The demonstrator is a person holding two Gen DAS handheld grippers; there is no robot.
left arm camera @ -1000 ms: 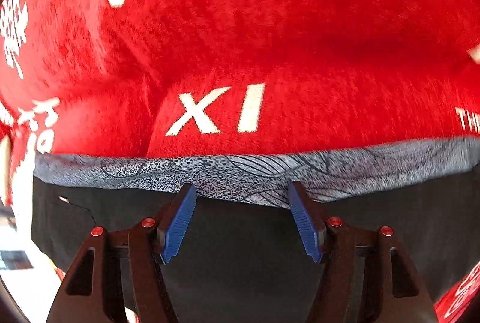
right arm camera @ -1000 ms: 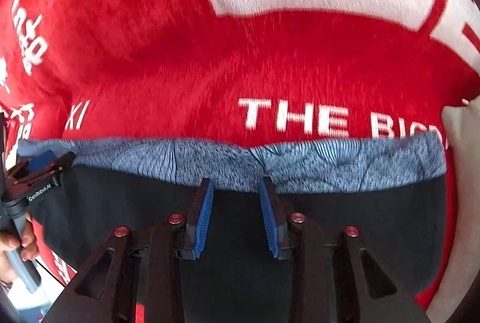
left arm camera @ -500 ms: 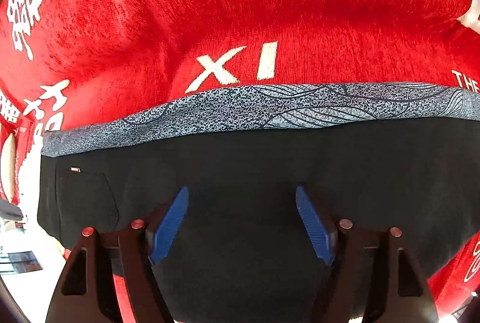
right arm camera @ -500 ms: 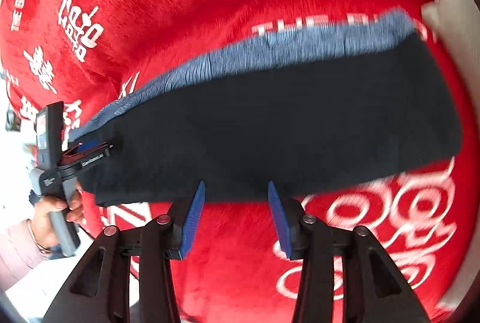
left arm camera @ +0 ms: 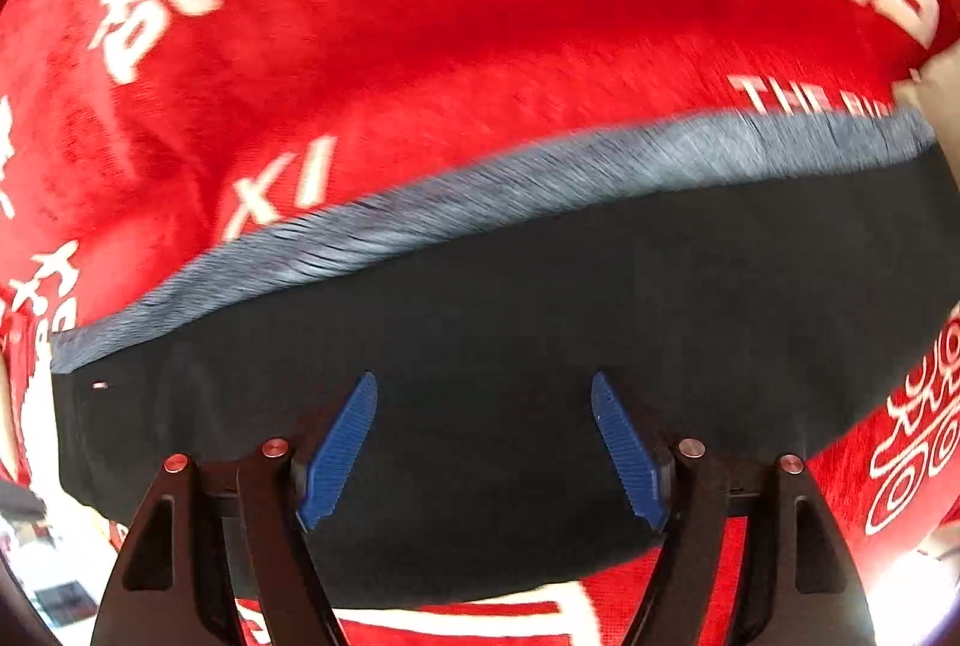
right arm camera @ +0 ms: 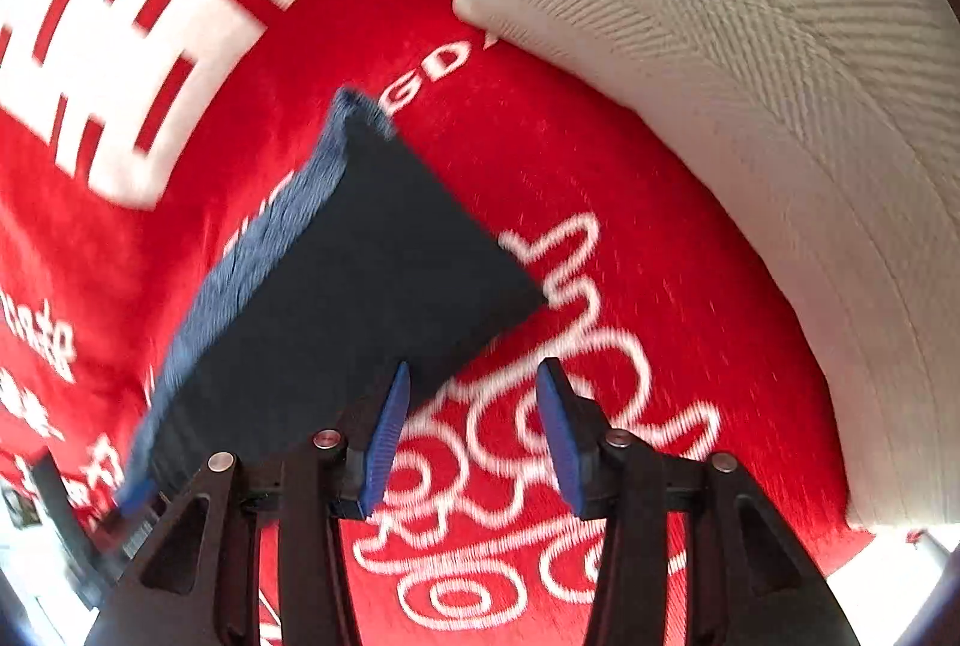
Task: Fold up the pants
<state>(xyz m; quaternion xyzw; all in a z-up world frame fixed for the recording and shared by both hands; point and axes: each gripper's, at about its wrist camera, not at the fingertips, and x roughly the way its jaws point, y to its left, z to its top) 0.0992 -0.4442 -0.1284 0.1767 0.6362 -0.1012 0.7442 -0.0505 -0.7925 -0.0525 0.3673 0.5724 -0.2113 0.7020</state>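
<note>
Folded black fabric pants w/ grey patterned edge (left arm camera: 540, 346) lie flat on red plush blanket w/ white lettering (left arm camera: 420, 16). Left claw (left arm camera: 483, 442) spread, empty, over the pants. Right claw (right arm camera: 471, 433) spread, empty, beside pants' corner; cream ribbed pillow (right arm camera: 720, 46) nearby

both grippers (left arm camera: 483, 442) drew back off the pants (left arm camera: 540, 346).

Motion blur smears the grey patterned band (left arm camera: 480, 202) of the pants (left arm camera: 540, 346); its pattern cannot be read. White lettering (left arm camera: 798, 97) on the red blanket (left arm camera: 420, 16) is partly covered by that band. The white pillow (right arm camera: 750, 76) is cut off at the frame edge in the right wrist view.
</note>
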